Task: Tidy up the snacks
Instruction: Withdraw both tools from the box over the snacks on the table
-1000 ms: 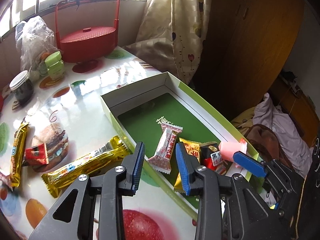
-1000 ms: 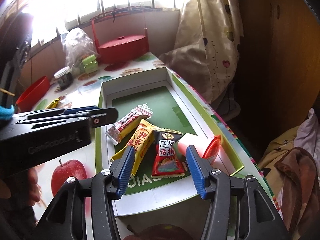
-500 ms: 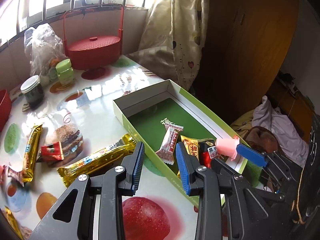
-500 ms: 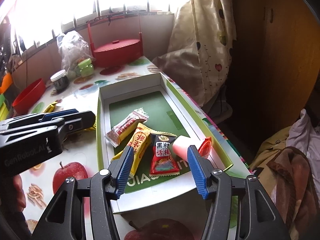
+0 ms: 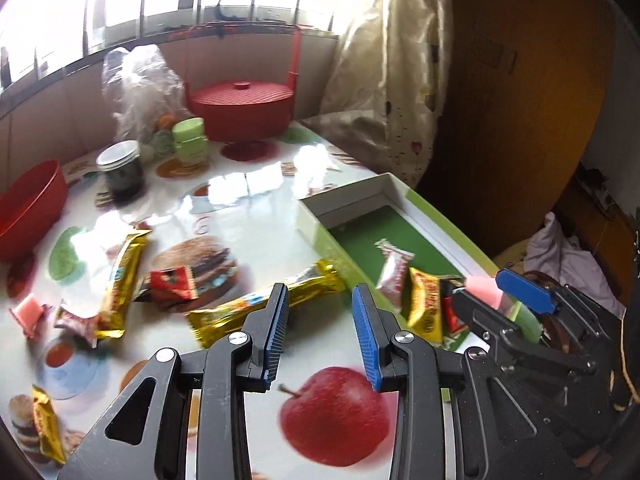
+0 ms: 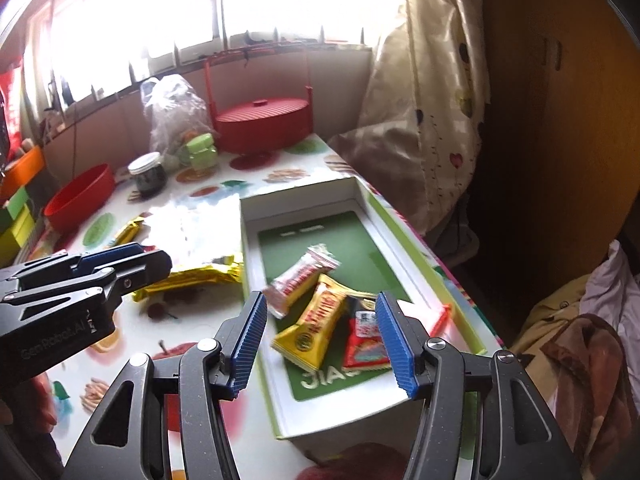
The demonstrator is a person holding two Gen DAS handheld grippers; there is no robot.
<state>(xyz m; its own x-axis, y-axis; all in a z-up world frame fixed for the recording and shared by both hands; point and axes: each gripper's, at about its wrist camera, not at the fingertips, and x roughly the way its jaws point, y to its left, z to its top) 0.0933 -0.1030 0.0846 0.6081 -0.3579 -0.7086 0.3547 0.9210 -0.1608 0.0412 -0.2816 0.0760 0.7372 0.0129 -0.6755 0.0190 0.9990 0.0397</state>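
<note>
A green-and-white box lies on the table and holds a silver-red snack, a yellow snack, a red snack and a pink one. On the table lie a long gold bar, a second gold bar, a small red packet and a pink candy. My left gripper is open and empty above the table, near the long gold bar. My right gripper is open and empty over the box's near end.
A red lidded basket, a plastic bag, a green jar, a dark jar and a red bowl stand at the table's back and left. Curtain and a wooden wardrobe rise at the right.
Both grippers have pulled back and risen from the box. The left one has swung left toward the snacks on the table. The pink snack lies in the box.
</note>
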